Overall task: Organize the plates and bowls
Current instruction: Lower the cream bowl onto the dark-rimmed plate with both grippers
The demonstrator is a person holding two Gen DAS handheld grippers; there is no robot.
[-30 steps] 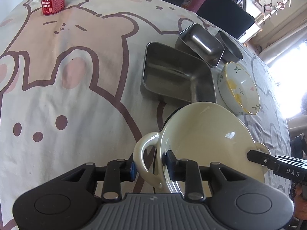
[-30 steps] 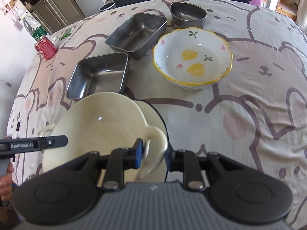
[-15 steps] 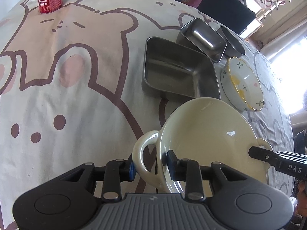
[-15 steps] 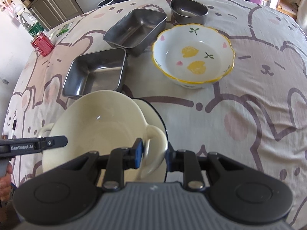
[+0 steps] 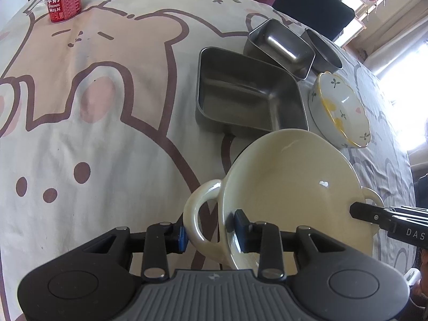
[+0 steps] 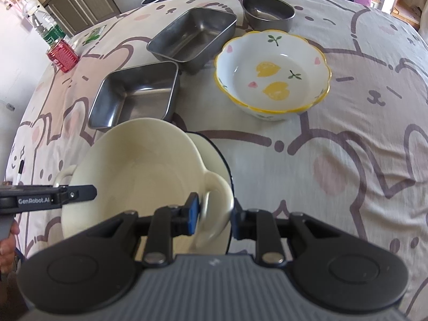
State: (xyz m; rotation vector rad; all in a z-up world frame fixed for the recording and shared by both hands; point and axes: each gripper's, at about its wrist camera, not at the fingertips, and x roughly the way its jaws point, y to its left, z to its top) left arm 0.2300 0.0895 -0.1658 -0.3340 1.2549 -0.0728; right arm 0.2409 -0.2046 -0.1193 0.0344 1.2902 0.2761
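Cream two-handled bowl (image 6: 133, 171) set on, apparently, dark-rimmed plate (image 6: 214, 152). Left gripper (image 5: 210, 231) fingers just eased apart around its handle; right gripper (image 6: 214, 214) clamped on opposite handle. Metal trays (image 6: 139, 93), floral bowl (image 6: 272, 75) unstacked.

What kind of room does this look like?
Probably a home dining area: a table under a cartoon bear tablecloth, dark chairs pushed up to it, and kitchen-style cabinets behind.

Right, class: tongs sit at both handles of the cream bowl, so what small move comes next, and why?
Probably open the right tongs: they clamp a handle of the cream bowl, which already appears seated on the dark-rimmed plate.
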